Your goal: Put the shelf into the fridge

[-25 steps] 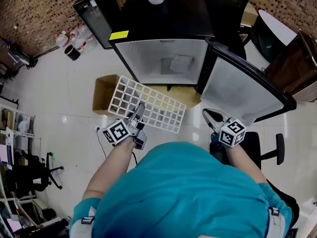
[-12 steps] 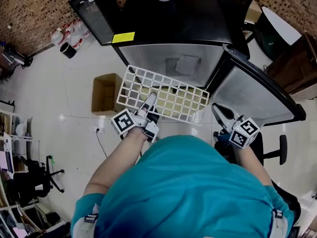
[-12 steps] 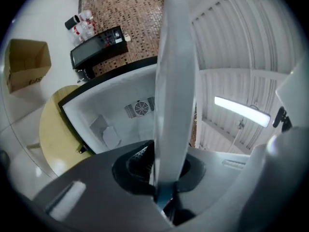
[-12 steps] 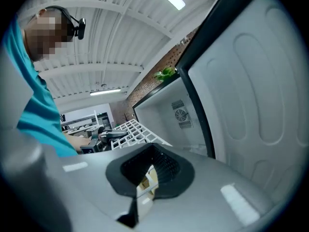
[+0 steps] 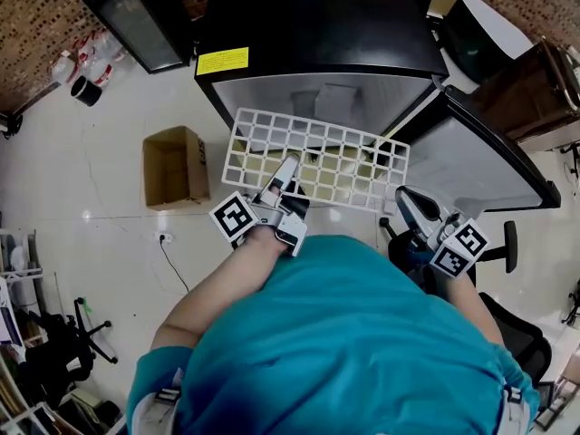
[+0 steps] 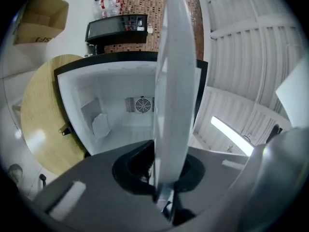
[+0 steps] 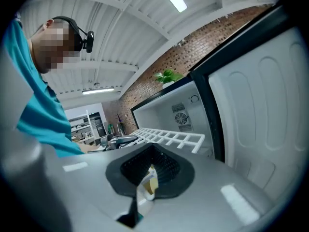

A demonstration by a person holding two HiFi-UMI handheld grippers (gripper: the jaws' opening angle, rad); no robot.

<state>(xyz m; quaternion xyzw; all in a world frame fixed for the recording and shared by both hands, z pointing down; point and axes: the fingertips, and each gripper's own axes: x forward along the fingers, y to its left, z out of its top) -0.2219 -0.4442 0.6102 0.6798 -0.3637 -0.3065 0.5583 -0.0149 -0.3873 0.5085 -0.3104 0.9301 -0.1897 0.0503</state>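
We're clamping left gripper (image 5: 288,165) on 1 edge of the shelf (image 5: 337,157), holding it flat and facing the open fridge (image 5: 272,93) for sliding in; right gripper (image 5: 406,199) is idling closed, empty.

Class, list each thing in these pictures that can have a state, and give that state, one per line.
Fridge: door open.
Shelf: held at the fridge opening, not yet inside.
Left gripper: shut on the shelf's near edge.
Right gripper: shut, holding nothing.
Cardboard box: open on top, on the floor.
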